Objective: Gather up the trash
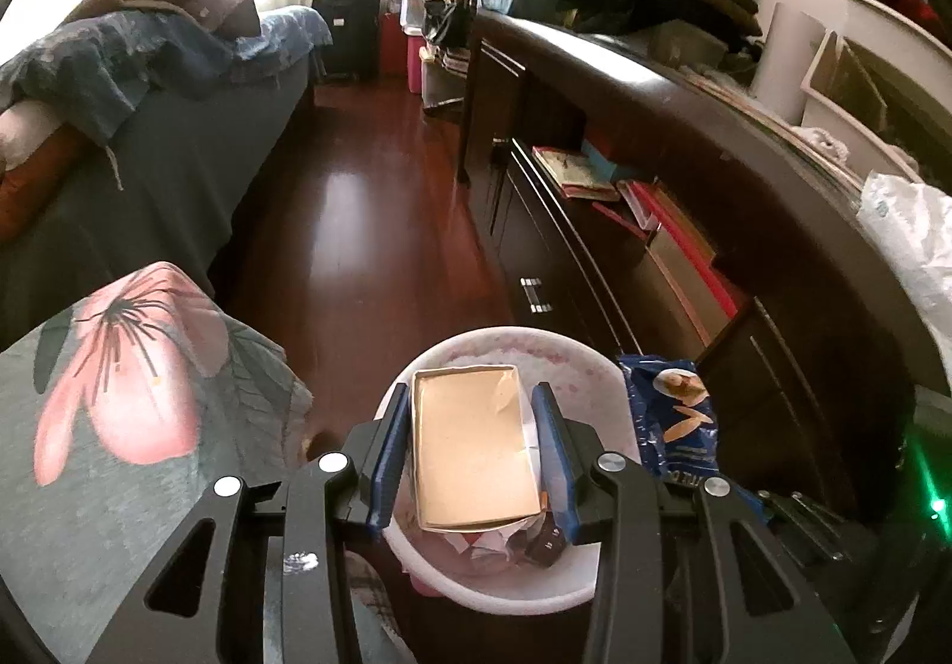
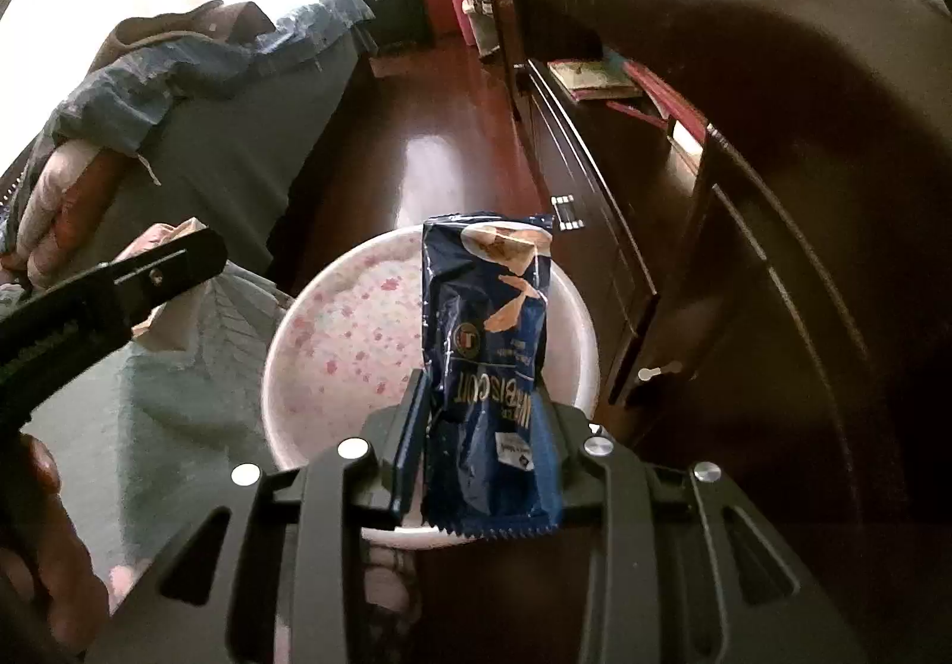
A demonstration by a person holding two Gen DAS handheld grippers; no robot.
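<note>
A white bin with pink speckles (image 1: 571,360) stands on the floor beside the dresser; it also shows in the right wrist view (image 2: 333,343). My left gripper (image 1: 473,402) is shut on an open tan cardboard box (image 1: 470,444) and holds it over the bin's mouth. Crumpled paper and dark scraps lie inside below it. My right gripper (image 2: 482,396) is shut on a dark blue biscuit wrapper (image 2: 494,343) and holds it upright above the bin's right half. The wrapper shows in the left wrist view (image 1: 672,408) right of the bin. The left gripper's body (image 2: 107,295) shows at left.
A dark wooden dresser (image 1: 625,140) with open drawers of books runs along the right. A bed with blue bedding (image 1: 149,87) is on the left. A floral cushion (image 1: 131,384) sits left of the bin. A black suitcase (image 1: 345,27) stands at the far end of the red-brown floor.
</note>
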